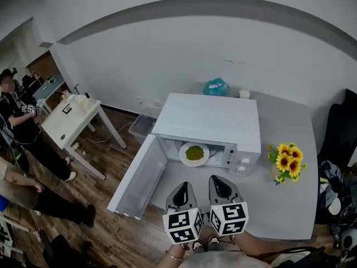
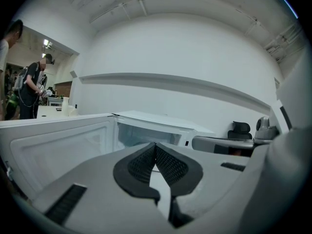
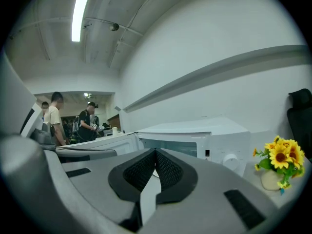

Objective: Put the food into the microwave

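A white microwave [image 1: 209, 119] stands on the grey table [image 1: 284, 188] with its door [image 1: 136, 177] swung wide to the left. Inside it sits a white plate of green food [image 1: 194, 153]. Both grippers hover side by side in front of the opening, a little back from it. My left gripper [image 1: 182, 190] is shut, its pads meeting at the tips with nothing between them [image 2: 155, 146]. My right gripper [image 1: 221, 183] is likewise shut and holds nothing [image 3: 156, 152]. The microwave's cavity [image 2: 146, 133] shows past the left jaws, and its control panel [image 3: 224, 157] past the right ones.
A vase of sunflowers [image 1: 287, 161] stands on the table right of the microwave. A teal bag [image 1: 216, 86] lies behind it. A small white table [image 1: 72, 119] and several people [image 1: 17, 127] are at the left. A dark chair [image 1: 337, 133] is at the right edge.
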A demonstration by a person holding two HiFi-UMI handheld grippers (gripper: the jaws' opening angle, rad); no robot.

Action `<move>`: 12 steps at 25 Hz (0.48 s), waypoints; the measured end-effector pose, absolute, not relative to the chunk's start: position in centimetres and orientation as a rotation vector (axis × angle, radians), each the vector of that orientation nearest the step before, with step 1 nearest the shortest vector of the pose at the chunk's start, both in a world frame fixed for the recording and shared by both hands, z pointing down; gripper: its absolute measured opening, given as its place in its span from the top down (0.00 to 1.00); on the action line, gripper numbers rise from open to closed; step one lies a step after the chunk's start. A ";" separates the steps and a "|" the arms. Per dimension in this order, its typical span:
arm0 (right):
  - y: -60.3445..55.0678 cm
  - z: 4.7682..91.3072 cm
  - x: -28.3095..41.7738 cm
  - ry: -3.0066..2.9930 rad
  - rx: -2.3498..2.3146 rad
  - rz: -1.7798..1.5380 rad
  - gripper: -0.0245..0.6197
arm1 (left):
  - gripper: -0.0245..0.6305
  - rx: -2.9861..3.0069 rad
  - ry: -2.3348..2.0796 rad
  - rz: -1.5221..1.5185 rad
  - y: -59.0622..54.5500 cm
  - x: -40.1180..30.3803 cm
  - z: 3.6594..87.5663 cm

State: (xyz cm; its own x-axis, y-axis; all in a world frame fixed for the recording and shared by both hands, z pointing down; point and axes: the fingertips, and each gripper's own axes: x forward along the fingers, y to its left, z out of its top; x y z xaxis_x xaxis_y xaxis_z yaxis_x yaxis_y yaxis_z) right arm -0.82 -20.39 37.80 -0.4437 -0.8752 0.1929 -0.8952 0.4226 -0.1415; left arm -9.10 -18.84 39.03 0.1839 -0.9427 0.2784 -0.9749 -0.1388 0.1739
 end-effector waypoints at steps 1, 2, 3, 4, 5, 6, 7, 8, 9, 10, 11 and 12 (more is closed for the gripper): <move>-20.4 37.9 -0.9 -2.572 1.604 0.343 0.94 | 0.96 2.152 -1.819 0.147 -18.9 -9.1 39.1; -20.5 38.0 -1.0 -2.572 1.602 0.344 0.94 | 0.96 2.151 -1.818 0.147 -19.0 -9.2 39.2; -20.5 38.0 -1.1 -2.572 1.600 0.342 0.94 | 0.96 2.150 -1.817 0.148 -19.1 -9.2 39.3; -20.6 38.0 -1.2 -2.571 1.599 0.340 0.94 | 0.96 2.150 -1.816 0.148 -19.2 -9.2 39.3; -20.6 38.1 -1.2 -2.570 1.598 0.338 0.94 | 0.96 2.151 -1.815 0.149 -19.2 -9.2 39.3; -20.6 38.1 -1.3 -2.569 1.598 0.337 0.94 | 0.96 2.152 -1.815 0.149 -19.3 -9.2 39.3; -20.7 38.1 -1.3 -2.568 1.598 0.338 0.94 | 0.96 2.153 -1.814 0.148 -19.3 -9.2 39.3; -20.7 38.1 -1.4 -2.568 1.598 0.338 0.94 | 0.96 2.154 -1.814 0.148 -19.3 -9.3 39.2; -20.7 38.1 -1.5 -2.567 1.599 0.339 0.94 | 0.96 2.154 -1.815 0.149 -19.3 -9.4 39.2; -20.7 38.1 -1.5 -2.566 1.599 0.339 0.94 | 0.96 2.154 -1.815 0.149 -19.3 -9.5 39.2; -20.6 38.1 -1.6 -2.566 1.599 0.340 0.94 | 0.96 2.154 -1.815 0.149 -19.3 -9.5 39.1; -20.6 38.1 -1.6 -2.565 1.599 0.341 0.94 | 0.96 2.153 -1.815 0.149 -19.3 -9.6 39.1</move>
State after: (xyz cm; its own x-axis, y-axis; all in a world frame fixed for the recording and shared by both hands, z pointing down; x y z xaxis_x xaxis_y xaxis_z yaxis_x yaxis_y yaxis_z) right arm -1.60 -20.63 38.09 -0.4436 -0.8733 0.2014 -0.8956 0.4235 -0.1363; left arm -9.61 -19.29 39.12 0.1874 -0.9409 0.2821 -0.9744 -0.1416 0.1748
